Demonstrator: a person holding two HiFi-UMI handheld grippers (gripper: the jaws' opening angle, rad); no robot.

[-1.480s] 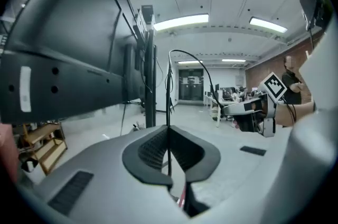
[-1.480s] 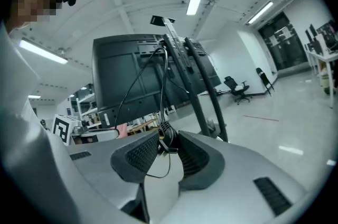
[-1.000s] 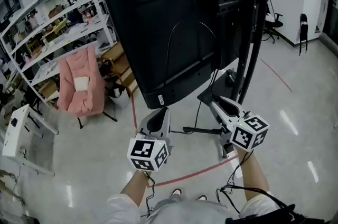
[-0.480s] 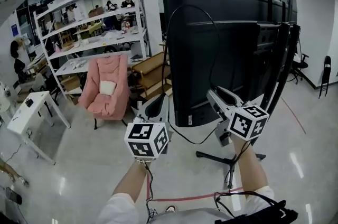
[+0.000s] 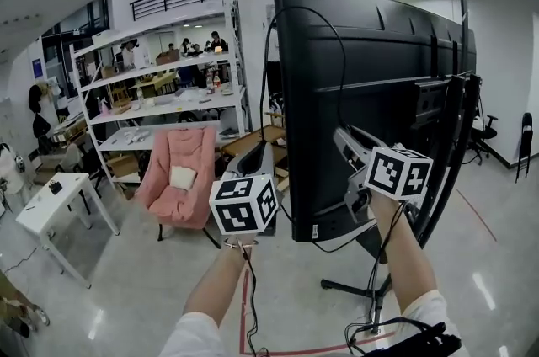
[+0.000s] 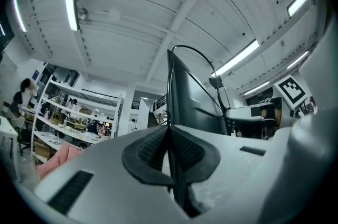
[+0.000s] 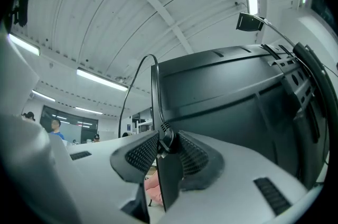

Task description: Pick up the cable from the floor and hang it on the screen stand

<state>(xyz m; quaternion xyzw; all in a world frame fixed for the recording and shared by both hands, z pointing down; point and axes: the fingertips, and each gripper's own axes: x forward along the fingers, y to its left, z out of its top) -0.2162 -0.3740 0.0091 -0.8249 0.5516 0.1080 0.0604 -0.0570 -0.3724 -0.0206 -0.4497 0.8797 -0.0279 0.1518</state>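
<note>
A thin black cable (image 5: 312, 7) arcs in a tall loop in front of the back of the big black screen (image 5: 387, 86), which sits on its dark stand (image 5: 446, 153). My left gripper (image 5: 253, 164) is shut on one side of the loop, left of the screen's edge. My right gripper (image 5: 344, 138) is shut on the other side, close against the screen's back. In the left gripper view the cable (image 6: 169, 85) rises straight out of the closed pads. In the right gripper view the cable's ribbed end (image 7: 165, 136) is pinched between the pads and the cord (image 7: 153, 80) curves up and left.
A pink armchair (image 5: 178, 178) and white shelving (image 5: 168, 86) with people behind it stand at the left. A white table (image 5: 50, 204) is at the far left. The stand's foot (image 5: 370, 292) and a red tape line (image 5: 244, 322) lie on the glossy floor below.
Both grippers have risen with the cable from near the screen's bottom edge to its mid height. The head view has tilted up, and the loop now reaches the screen's top.
</note>
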